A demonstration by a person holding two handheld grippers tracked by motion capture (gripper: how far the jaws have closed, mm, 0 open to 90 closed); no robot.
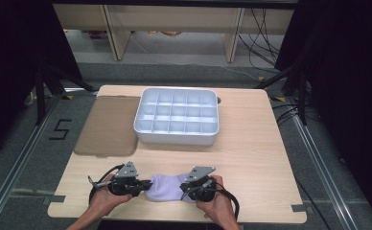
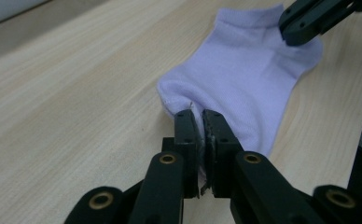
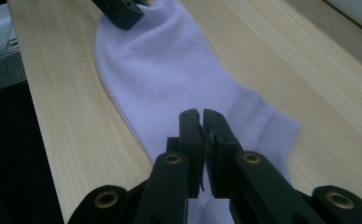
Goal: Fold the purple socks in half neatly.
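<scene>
Now both grippers, left (image 1: pixel 145 182) and right (image 1: pixel 184 188), pinch opposite ends of the sock (image 1: pixel 167 186) on the table (image 1: pixel 251 158).

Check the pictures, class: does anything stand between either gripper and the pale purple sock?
Nothing visible does. The left gripper is shut on one end of the sock, and the right gripper on the other.

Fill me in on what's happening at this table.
A person holds a gripper in each hand and has a pale purple sock pinched at both ends: the left gripper at one end, the right gripper at the other. The sock lies flat on the table, near its front edge. A white divided tray sits behind, empty.
</scene>
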